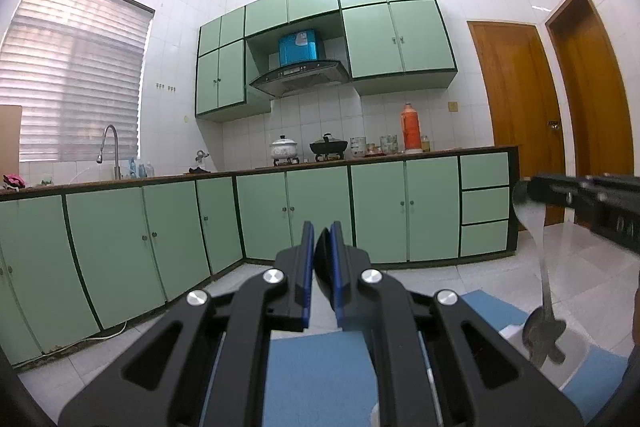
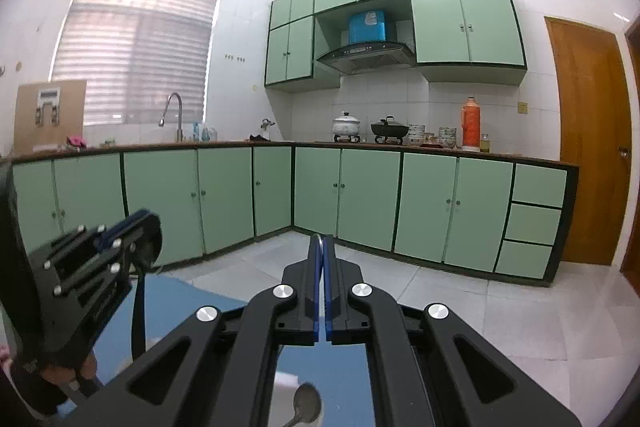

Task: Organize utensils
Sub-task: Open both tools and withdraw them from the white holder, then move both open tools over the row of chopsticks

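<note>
My left gripper [image 1: 323, 239] is shut on a black utensil [image 1: 324, 263]; in the right wrist view that gripper [image 2: 132, 227] holds it with the black handle [image 2: 138, 311] hanging down. My right gripper [image 2: 321, 247] is shut on a metal spoon handle [image 2: 319, 241]; the spoon's bowl [image 2: 307, 401] hangs below over a white container [image 2: 286, 387]. In the left wrist view the right gripper [image 1: 536, 193] holds the metal spoon [image 1: 538, 235] upright at the right edge, its lower end [image 1: 542, 337] above the white container [image 1: 576, 355].
A blue table top [image 1: 316, 367] lies under both grippers. Green kitchen cabinets [image 1: 320, 211] and a counter with pots [image 1: 285, 149] and an orange flask [image 1: 411, 127] stand across a white tiled floor [image 2: 460, 307]. Wooden doors [image 1: 516, 99] are on the right.
</note>
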The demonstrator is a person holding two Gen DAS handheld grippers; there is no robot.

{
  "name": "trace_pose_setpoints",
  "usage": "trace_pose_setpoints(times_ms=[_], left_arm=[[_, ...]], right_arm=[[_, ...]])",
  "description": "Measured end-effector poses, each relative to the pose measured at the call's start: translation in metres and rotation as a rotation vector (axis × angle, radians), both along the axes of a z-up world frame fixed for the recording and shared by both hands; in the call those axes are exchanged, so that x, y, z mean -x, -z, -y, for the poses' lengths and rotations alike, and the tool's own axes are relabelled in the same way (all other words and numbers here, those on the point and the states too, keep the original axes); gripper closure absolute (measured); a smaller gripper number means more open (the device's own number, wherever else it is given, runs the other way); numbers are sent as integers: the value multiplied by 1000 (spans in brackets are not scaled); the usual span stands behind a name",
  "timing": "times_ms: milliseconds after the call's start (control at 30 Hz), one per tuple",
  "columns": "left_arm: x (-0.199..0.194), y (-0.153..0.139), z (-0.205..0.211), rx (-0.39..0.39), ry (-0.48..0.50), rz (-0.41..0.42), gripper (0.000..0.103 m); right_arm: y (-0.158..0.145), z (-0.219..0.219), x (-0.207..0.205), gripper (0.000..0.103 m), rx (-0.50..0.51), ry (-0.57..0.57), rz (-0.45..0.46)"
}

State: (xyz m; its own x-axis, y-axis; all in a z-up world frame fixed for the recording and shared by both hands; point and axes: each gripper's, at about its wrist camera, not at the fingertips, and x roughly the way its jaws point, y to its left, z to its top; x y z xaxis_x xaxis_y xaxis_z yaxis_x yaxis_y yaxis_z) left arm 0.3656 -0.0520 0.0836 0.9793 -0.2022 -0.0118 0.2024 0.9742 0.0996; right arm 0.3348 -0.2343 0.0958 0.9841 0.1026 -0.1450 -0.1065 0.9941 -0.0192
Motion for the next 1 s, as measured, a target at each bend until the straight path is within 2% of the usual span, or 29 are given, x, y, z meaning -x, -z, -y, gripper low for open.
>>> trace_pose_setpoints(times_ms=[167, 233, 267, 367, 400, 467, 600, 800, 1000], left_arm=[[-7, 11, 1, -7, 10, -21, 95], [-8, 16, 1, -11, 15, -32, 91], [-8, 17, 0, -12, 14, -40, 85], [-7, 17, -7, 10, 17, -64, 63], [-4, 16, -9, 14, 14, -63, 57], [1, 14, -14, 22, 15, -70, 53], [17, 7, -25, 54, 20, -91, 34], [57, 0, -35, 61, 20, -110, 23], [108, -1, -38, 55, 28, -114, 20]], right_arm=[[21, -10, -2, 101, 32, -13, -40], [29, -10, -3, 101, 26, -31, -64], [32, -10, -2, 100, 21, -36, -73], [34, -5, 1, 86, -7, -47, -94], [33, -2, 4, 85, -20, -49, -96], [33, 4, 10, 81, -52, -56, -102], [30, 17, 26, 54, -107, -48, -99], [28, 25, 63, 36, -134, -29, -75], [30, 29, 97, 30, -158, -12, -70]])
